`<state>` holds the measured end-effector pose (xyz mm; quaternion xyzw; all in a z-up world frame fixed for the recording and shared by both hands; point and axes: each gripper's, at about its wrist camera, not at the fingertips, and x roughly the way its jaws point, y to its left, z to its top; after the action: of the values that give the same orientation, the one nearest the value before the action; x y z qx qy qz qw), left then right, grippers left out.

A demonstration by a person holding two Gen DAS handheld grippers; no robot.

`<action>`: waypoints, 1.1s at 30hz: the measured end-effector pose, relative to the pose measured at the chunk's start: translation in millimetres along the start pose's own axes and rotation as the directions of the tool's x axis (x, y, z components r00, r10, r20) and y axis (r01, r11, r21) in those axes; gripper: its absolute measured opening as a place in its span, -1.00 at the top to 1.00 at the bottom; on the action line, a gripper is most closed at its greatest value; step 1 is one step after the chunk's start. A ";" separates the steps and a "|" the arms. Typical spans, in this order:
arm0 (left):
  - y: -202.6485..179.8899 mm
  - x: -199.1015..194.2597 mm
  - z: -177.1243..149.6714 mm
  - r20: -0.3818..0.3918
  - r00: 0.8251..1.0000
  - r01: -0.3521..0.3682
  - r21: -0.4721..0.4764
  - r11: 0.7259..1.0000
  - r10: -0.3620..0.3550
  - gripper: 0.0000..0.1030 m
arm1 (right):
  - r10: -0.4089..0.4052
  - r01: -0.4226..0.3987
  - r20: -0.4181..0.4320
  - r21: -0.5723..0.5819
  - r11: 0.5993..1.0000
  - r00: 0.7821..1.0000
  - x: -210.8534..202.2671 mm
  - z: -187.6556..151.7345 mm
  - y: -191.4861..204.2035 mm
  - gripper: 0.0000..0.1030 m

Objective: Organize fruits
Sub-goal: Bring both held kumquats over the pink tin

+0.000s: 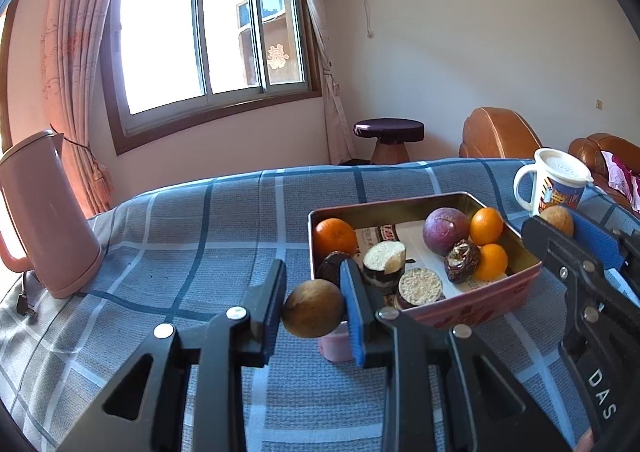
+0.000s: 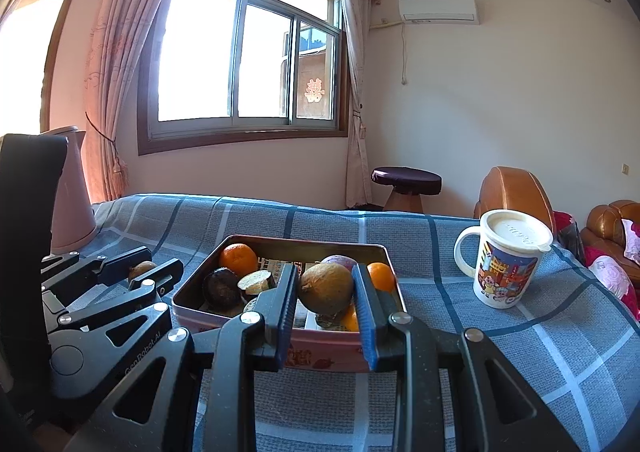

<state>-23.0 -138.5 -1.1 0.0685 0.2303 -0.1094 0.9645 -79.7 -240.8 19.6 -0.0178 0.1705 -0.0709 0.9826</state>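
Currently each tool grips one brown fruit beside a tin of mixed fruit.

The left tool is closed on a round brown fruit, held above the blue plaid counter at the near left corner of the tin. The right tool is closed on a larger brown fruit, held just above the tin's near edge. Inside the tin lie oranges, a purple fruit and several dark cut pieces. For both tools the tin lies ahead and slightly lower; the right one looks nearer to its open middle, so it seems better placed to set down first. A pink kettle stands far left, a lidded mug far right.
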 end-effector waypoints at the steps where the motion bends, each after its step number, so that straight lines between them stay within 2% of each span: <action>1: -2.6 0.3 0.6 0.000 1.000 0.005 0.001 1.000 -0.005 0.43 | -0.002 0.002 -0.001 0.001 1.000 1.000 0.4 0.1 -1.7 0.42; 19: -27.5 0.8 4.2 -0.001 0.999 0.052 0.012 0.999 -0.052 0.43 | -0.038 0.038 -0.005 0.028 0.999 0.999 -1.1 -0.8 -26.6 0.42; 33: -53.6 8.1 10.5 -0.019 0.992 0.126 -0.007 0.992 -0.126 0.43 | -0.091 0.091 -0.011 0.051 0.995 0.996 1.4 0.6 -40.1 0.41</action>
<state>-24.4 -193.6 0.1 0.0520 0.2440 -0.1686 0.9536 -83.5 -280.6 22.0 -0.0001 0.1720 -0.1199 0.9778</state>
